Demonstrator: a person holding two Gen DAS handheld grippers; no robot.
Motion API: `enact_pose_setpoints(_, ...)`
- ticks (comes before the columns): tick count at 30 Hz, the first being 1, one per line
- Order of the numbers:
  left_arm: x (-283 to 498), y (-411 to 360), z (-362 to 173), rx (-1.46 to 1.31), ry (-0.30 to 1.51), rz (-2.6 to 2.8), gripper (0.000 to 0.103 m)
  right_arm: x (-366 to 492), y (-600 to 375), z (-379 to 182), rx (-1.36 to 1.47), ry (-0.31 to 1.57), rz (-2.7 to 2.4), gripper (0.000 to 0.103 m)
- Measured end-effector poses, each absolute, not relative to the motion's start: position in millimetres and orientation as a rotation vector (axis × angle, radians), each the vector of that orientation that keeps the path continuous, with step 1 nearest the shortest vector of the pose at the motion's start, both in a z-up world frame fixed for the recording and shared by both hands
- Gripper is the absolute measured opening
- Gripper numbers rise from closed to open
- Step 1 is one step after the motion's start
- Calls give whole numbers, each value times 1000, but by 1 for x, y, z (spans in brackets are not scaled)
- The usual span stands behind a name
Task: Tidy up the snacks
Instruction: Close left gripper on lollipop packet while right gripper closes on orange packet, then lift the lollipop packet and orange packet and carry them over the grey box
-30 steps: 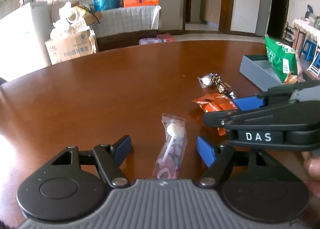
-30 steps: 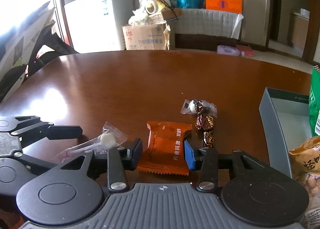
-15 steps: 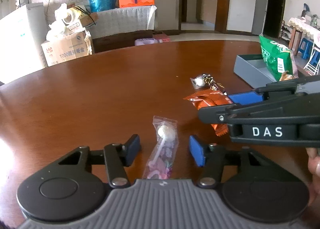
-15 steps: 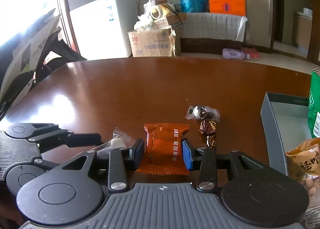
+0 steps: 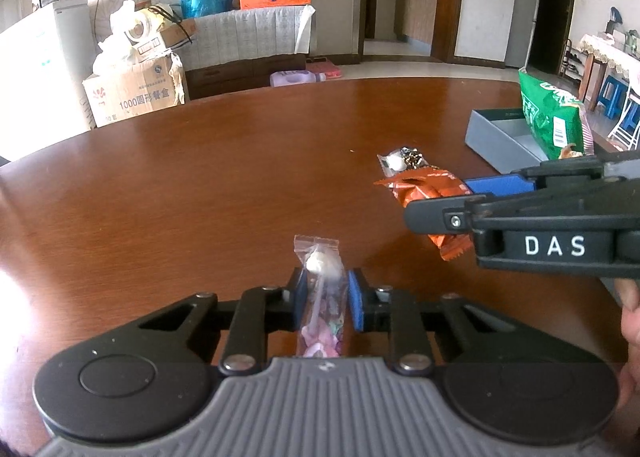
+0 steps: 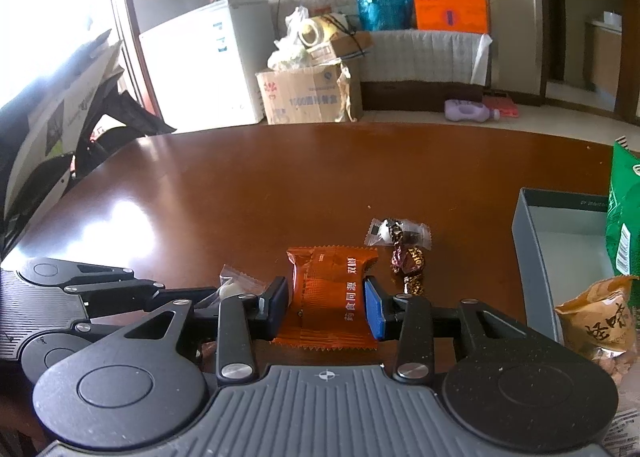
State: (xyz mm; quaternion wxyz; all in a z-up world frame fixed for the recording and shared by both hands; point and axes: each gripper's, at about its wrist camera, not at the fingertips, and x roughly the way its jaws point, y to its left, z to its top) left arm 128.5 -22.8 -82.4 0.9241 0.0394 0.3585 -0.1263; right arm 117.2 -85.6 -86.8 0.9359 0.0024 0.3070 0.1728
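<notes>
Brown polished wooden surface (image 5: 224, 177) carries the loose snacks. Left gripper (image 5: 326, 299): jaws have just been closing and are now narrow, blue pads pressed on both sides of the clear plastic sachet with a white lollipop (image 5: 322, 289), which is held lengthwise between them and appears to rest on the surface.

Right gripper (image 6: 326, 307): set narrow around the orange foil snack packet (image 6: 330, 297), pads touching its two long edges; packet is judged gripped but not clearly lifted.

Just ahead and to the right of the right gripper, a brown twist-wrapped candy (image 6: 408, 265) and a small clear-wrapped sweet (image 6: 390, 233) are left lying untouched on the surface, touching each other.

Further right of the right gripper, an open grey cardboard box (image 6: 528, 241) is seen, taken to be the destination. A green snack bag (image 6: 624, 217) is already stood in it; a tan nut packet (image 6: 600, 321) is seen at its near corner, whether inside or beside cannot be told.

Progress judged: early-to-mid. Two items stowed or nearly so, two being picked, two not yet handled. Remaining: both gripped items to be carried to the box, then the two sweets.
</notes>
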Motion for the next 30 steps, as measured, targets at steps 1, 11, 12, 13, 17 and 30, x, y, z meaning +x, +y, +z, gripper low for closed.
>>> enact_pose_setpoints(1,128,-23,-82,80,735,-259,15,117,-86,-86,4,626,354,41)
enact_pose_setpoints(11,125,-25,-77,68,712,-266,9,110,-92,-81,5,610,353,41)
enact_pose_setpoints(12,125,-26,-76,69,709,-266,9,109,-93,-80,5,609,354,41)
enact_pose_setpoints(13,124,-27,-75,71,707,-264,9,108,-94,-79,7,607,354,41)
enact_pose_setpoints(17,124,-30,-71,73,696,-255,9,105,-95,-75,9,598,354,41)
enact_pose_setpoints(30,121,-48,-53,68,649,-268,9,89,-109,-60,8,557,346,41)
